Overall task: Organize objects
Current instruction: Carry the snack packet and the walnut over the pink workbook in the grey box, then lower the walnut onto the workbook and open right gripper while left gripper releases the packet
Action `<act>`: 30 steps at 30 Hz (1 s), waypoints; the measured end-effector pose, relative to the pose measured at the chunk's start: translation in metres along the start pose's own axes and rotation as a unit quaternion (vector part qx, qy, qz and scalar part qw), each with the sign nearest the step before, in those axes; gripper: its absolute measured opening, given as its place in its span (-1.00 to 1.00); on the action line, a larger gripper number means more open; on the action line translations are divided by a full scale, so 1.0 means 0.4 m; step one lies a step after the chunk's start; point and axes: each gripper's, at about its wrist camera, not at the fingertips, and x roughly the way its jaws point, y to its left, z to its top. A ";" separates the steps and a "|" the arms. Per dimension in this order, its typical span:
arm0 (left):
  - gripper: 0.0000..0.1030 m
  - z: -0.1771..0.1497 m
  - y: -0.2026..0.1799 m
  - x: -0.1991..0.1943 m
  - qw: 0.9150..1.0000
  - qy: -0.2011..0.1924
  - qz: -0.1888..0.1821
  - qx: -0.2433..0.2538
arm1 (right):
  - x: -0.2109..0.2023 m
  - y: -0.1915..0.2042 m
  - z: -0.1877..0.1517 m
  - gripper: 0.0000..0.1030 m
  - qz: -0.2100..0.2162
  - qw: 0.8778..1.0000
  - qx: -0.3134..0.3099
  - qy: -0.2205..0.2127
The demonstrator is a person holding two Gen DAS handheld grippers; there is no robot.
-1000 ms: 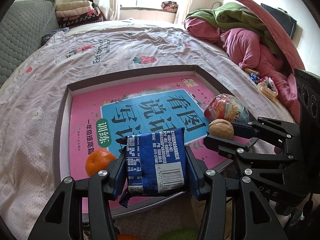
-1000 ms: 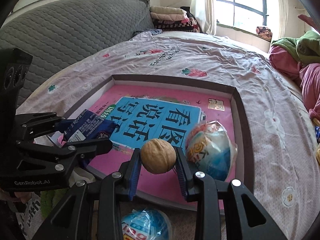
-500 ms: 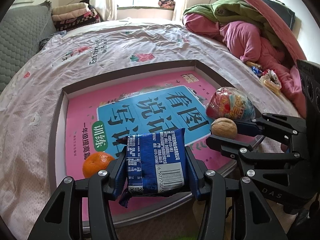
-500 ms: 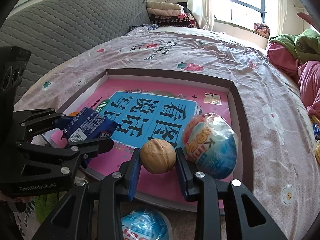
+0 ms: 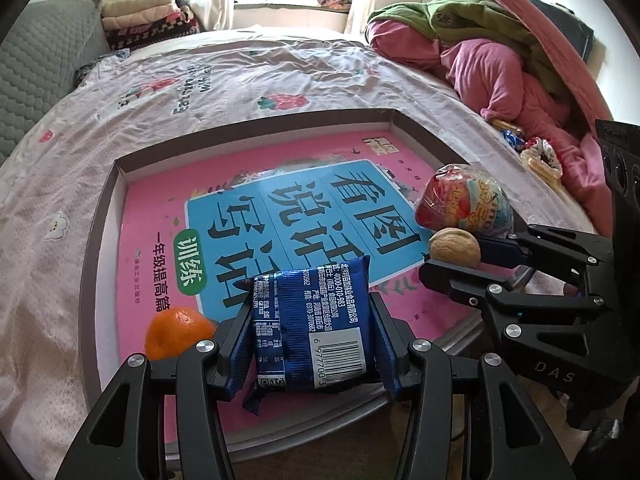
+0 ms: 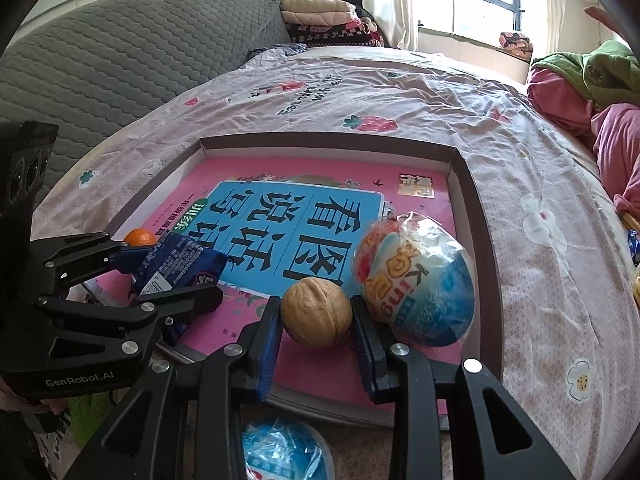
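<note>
Two hand-held grippers reach down at a steep forward slant over the near edge of a shallow box lid (image 5: pixel 105 216) lying on a bed (image 5: pixel 248 68).

The left gripper (image 5: pixel 310 330), seen from its own camera at 6 o'clock, has its two black fingers clamped on the sides of a blue snack packet (image 5: pixel 310 324) — barcode facing the camera, packet upright between the blue pads. It hangs over the lid's near edge. Just beside the left finger, at about 8 o'clock from the packet, a small orange (image 5: pixel 176 330) sits on the pink book cover (image 5: pixel 280 216) that lines the lid.

The right gripper (image 6: pixel 316 316) is at 6 o'clock in its own view, its fingers pressed against both sides of a tan walnut (image 6: pixel 316 312). The walnut is held over the lid's near right part. Touching or nearly touching the right finger, at 2 o'clock from the walnut, lies a large wrapped toy egg (image 6: pixel 416 280) in red, white and blue, resting inside the lid against its right wall.

From the right camera the left gripper appears at 9 o'clock, side on, roughly level with the right one — the two tools are near each other but apart. A second blue-and-white wrapped ball (image 6: pixel 284 452) lies below the lid's near edge at 6 o'clock. A heap of pink and green clothes (image 5: pixel 492 60) fills the bed's far right.
</note>
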 end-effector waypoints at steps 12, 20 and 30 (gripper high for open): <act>0.03 -0.001 0.002 0.002 1.000 -0.006 0.015 0.002 | 0.000 -0.009 0.001 -0.34 -0.008 1.000 0.009 0.004; 0.03 -0.001 0.003 0.002 1.000 -0.003 0.016 0.001 | -0.002 -0.012 0.001 -0.34 -0.010 1.000 0.011 0.004; 0.04 -0.003 0.004 0.001 1.000 -0.005 0.014 -0.006 | -0.044 -0.019 0.004 -0.34 -0.006 1.000 0.014 -0.017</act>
